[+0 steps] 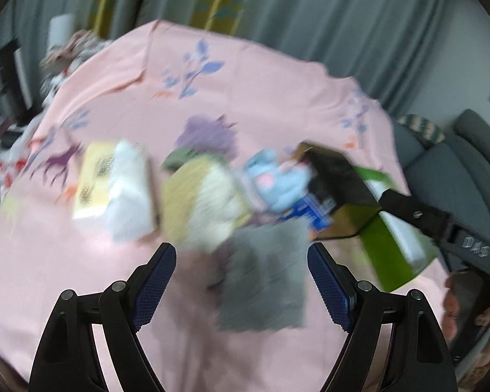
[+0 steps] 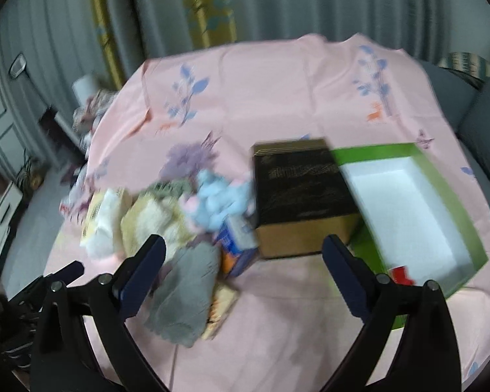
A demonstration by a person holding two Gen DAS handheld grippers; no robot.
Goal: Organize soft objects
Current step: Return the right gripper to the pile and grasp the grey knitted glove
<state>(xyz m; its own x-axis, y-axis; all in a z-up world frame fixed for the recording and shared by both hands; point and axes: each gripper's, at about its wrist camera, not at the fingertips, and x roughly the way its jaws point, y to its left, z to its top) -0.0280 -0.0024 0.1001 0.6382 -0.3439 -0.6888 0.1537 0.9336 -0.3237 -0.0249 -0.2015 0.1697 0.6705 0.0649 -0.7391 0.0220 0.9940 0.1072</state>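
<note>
Both the left gripper (image 1: 241,281) and right gripper (image 2: 243,272) hover wide open and empty above the grey cloth (image 2: 184,297), left of the green box (image 2: 447,189).

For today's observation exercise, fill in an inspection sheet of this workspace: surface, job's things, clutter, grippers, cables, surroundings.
Surface: pink cloth, printed with plants and deer.
Job's things: grey cloth, blue plush, cream knit, white tissues; green box open, white inside.
Clutter: black box, blue carton.
Grippers: left gripper and right gripper, jaws open, empty.
Cables: nothing seen.
Surroundings: grey curtains, grey sofa.
</note>
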